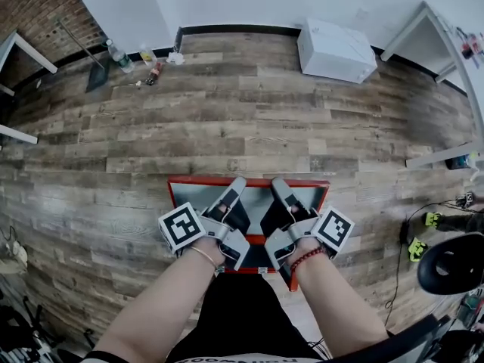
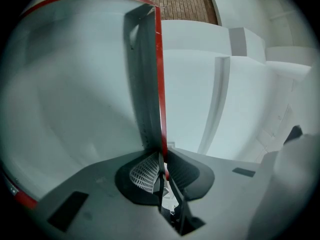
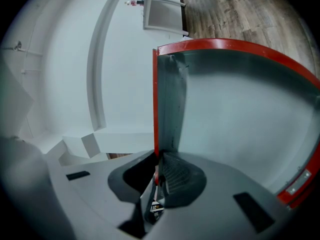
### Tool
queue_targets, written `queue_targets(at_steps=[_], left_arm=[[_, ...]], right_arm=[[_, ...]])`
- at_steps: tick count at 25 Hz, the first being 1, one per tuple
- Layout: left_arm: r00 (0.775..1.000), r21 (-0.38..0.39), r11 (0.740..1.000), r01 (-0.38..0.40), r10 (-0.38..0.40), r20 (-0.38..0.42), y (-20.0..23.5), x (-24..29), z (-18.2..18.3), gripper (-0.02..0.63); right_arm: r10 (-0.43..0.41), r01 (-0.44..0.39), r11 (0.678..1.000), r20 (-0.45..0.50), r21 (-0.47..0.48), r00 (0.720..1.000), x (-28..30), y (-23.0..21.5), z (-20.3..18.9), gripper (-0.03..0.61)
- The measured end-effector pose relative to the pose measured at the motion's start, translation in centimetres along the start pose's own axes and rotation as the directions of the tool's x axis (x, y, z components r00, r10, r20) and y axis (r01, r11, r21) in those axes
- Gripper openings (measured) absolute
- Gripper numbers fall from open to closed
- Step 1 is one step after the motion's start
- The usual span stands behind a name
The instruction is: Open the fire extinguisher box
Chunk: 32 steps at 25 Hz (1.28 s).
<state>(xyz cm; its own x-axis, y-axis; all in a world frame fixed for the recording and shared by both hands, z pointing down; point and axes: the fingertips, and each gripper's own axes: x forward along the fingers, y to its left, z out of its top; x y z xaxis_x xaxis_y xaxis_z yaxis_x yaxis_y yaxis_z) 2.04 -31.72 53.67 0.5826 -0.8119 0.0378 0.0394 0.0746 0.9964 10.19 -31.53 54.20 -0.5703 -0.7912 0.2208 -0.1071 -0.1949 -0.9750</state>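
A red fire extinguisher box [image 1: 249, 181] lies on the wood floor right in front of me. Both grippers reach into its top, side by side. My left gripper [image 1: 236, 187] is shut on a thin red door edge [image 2: 159, 74], which runs upright between its pads [image 2: 145, 174]; the grey door panel [image 2: 75, 84] fills the left of that view. My right gripper [image 1: 278, 186] holds a red edge [image 3: 155, 99] the same way, with a grey panel [image 3: 240, 114] to the right. The box's inside is hidden by the grippers.
A white carton [image 1: 335, 50] stands by the far wall, bottles [image 1: 119, 57] and a dustpan [image 1: 97, 74] at the far left. White table legs [image 1: 423, 21] are at the far right. Cables and a black chair [image 1: 454, 263] sit at the right edge.
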Motion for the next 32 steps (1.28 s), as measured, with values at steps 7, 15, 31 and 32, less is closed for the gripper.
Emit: queue_targets(at_steps=[7, 15, 31, 32], left_arm=[[1.000, -0.023, 1.000, 0.015, -0.015, 0.010, 0.5, 0.3, 0.4, 0.043], [0.999, -0.029, 0.999, 0.029, -0.029, -0.017, 0.4, 1.3, 0.5, 0.043], [0.999, -0.028, 0.999, 0.044, -0.044, -0.011, 0.8, 0.1, 0.5, 0.044], [0.999, -0.030, 0.999, 0.045, -0.046, -0.010, 0.8, 0.1, 0.5, 0.044]], right_arm=[[0.023, -0.023, 1.000, -0.008, -0.004, 1.000, 0.4, -0.3, 0.2, 0.044], [0.062, -0.062, 0.998, -0.001, 0.000, 0.998, 1.0, -0.3, 1.2, 0.044], [0.071, -0.072, 0.996, -0.034, -0.047, 0.997, 0.6, -0.1, 0.0, 0.044], [0.070, -0.072, 0.996, -0.035, -0.046, 0.997, 0.6, -0.2, -0.1, 0.044]])
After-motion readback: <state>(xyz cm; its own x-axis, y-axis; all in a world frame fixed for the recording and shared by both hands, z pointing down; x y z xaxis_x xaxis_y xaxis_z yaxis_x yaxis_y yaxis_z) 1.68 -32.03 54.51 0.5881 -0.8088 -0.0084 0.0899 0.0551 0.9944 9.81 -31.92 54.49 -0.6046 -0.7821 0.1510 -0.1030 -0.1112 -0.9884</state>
